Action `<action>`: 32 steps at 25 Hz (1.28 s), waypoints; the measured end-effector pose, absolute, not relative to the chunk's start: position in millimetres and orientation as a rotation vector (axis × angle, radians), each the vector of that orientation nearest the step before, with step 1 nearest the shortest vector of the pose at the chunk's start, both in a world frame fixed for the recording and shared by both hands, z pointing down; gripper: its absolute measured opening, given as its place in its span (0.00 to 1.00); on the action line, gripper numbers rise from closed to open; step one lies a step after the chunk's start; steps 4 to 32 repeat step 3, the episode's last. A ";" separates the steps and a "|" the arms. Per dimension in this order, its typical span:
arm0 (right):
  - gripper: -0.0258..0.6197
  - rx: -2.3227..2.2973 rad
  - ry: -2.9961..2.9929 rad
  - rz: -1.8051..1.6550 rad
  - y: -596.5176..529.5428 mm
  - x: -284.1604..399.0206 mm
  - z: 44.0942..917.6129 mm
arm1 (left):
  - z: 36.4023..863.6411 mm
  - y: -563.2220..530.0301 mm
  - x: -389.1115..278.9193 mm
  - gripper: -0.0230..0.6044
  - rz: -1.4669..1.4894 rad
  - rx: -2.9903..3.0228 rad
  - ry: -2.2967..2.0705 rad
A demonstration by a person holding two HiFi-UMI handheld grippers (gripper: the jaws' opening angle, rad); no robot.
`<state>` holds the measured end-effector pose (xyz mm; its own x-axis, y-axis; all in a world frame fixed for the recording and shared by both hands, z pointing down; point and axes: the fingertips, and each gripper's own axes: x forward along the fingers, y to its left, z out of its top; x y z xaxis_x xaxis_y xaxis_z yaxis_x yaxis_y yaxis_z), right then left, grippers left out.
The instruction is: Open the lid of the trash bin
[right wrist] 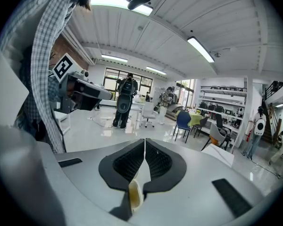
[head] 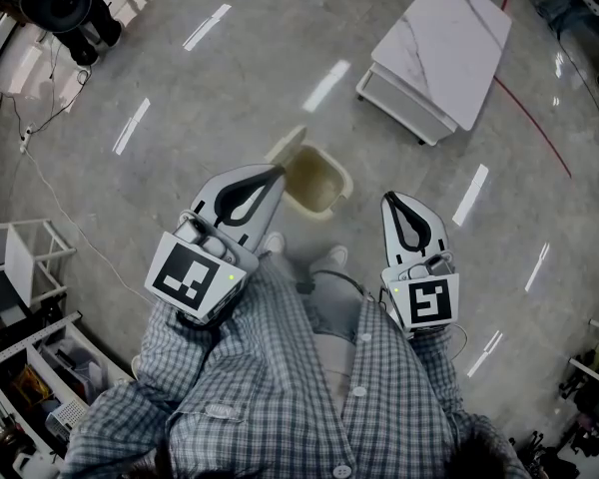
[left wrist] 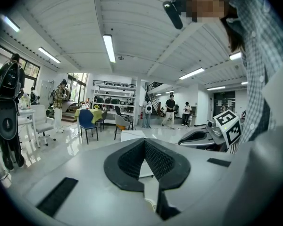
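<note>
Trash bin point(head: 319, 184) open, lid point(head: 286, 146) tipped back

Blue-grey checked shirt point(head: 280, 387), grey left tool point(head: 278, 175), grey right tool point(head: 392, 200), black ribbed pads point(left wrist: 132, 161), black-and-white marker cubes point(head: 192, 272)

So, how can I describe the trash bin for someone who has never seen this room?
Find the white marble-topped table on the grey floor. Closer in, just ahead of the two shoes, stands the trash bin: the only small beige tub there.
</note>
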<state>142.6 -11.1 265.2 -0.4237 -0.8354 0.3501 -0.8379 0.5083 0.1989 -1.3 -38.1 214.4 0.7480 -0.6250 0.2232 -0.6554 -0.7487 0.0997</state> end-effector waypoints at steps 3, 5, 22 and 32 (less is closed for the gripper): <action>0.08 1.393 -2.364 0.007 -11.2 142.9 265.4 | 213.4 -38.5 -0.1 0.04 0.262 2.777 -1.027; 0.08 1.393 -2.364 0.007 -11.2 142.9 265.4 | 213.4 -38.5 -0.1 0.04 0.262 2.777 -1.027; 0.08 1.393 -2.364 0.007 -11.2 142.9 265.4 | 213.4 -38.5 -0.1 0.04 0.262 2.777 -1.027; 0.08 1.393 -2.364 0.007 -11.2 142.9 265.4 | 213.4 -38.5 -0.1 0.04 0.262 2.777 -1.027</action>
